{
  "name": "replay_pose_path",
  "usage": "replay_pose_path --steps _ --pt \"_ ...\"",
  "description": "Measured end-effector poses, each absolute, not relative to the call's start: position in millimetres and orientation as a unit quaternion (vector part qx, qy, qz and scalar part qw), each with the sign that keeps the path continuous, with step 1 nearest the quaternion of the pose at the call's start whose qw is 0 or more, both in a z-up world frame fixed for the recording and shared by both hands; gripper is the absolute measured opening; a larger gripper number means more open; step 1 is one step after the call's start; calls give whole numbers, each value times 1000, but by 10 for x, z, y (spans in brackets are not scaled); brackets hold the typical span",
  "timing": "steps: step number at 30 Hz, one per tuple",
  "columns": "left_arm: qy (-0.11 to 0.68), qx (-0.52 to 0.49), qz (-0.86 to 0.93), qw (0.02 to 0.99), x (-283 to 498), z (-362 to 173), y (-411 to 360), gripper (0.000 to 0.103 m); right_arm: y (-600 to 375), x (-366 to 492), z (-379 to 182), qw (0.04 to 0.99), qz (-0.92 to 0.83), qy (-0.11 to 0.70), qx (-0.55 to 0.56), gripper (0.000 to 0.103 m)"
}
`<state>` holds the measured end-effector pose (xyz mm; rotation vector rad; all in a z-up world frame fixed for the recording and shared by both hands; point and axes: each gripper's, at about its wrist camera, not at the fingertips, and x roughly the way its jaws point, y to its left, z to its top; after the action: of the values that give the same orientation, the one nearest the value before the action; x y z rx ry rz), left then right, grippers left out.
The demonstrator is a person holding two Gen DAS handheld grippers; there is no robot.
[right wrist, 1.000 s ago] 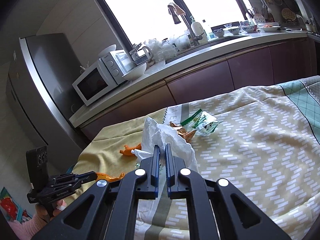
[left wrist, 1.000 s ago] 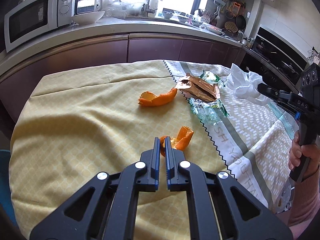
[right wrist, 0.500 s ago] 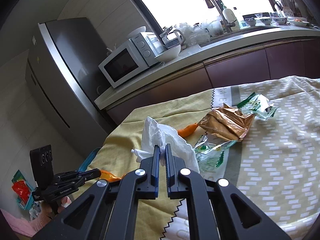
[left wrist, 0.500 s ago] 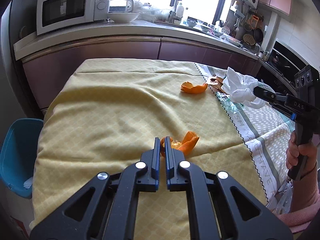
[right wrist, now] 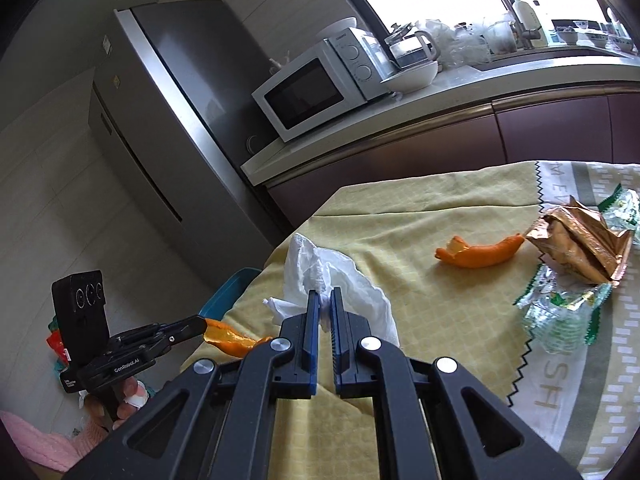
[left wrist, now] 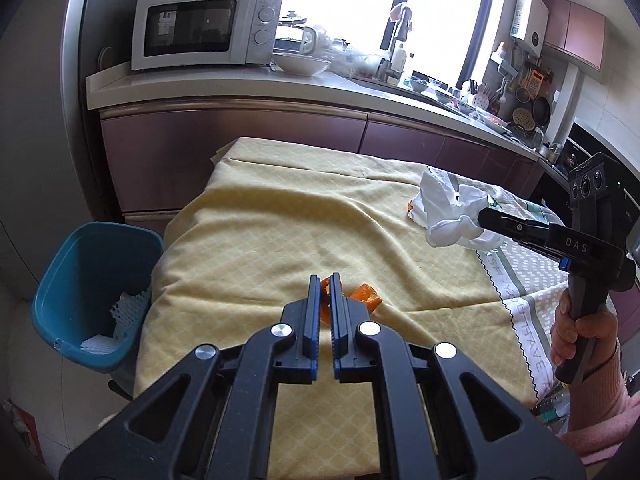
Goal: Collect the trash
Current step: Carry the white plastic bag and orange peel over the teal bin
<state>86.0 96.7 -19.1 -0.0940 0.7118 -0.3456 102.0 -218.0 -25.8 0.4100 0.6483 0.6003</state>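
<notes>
Left gripper (left wrist: 326, 280) is clamped on an orange peel piece (left wrist: 362, 296), held above the yellow cloth of the surface (left wrist: 260, 240). A blue bin (left wrist: 92, 296) is seen lower left of it, beside the surface edge, with white foam netting (left wrist: 128, 308) inside.

Right gripper (right wrist: 326, 294) is clamped on a crumpled white tissue (right wrist: 316, 272), held over the surface. From the left wrist view, "DAS" is read on the right gripper's body (left wrist: 576, 244); from the right wrist view, "GenRobot.AI" is read on the left gripper's body (right wrist: 126, 364).

Ahead and right of the right gripper a second orange peel (right wrist: 480, 252) lies on the cloth, with a gold-brown foil wrapper (right wrist: 580, 240) just beside it at the far right; one peel tip is at the wrapper's edge. Clear green-printed wrappers (right wrist: 560, 312) lie nearer, right of the gripper.

Letters are printed on the white cloth border (right wrist: 560, 380): "SH" in the right wrist view, "HAVE" partly legible in the left wrist view. A white microwave (left wrist: 204, 28) is seen on the far counter; its brand mark is too small to read.
</notes>
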Motion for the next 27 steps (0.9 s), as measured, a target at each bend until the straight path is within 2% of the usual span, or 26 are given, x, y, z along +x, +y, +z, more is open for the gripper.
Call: replay_pose_path --steps 16,27 --pt "301 -74 -85 947 671 160 1906 5 -1224 1267 -79 855 374 325 154 5" --pt "298 -87 -22 950 724 163 2436 5 -583 1485 -20 836 413 343 111 5"
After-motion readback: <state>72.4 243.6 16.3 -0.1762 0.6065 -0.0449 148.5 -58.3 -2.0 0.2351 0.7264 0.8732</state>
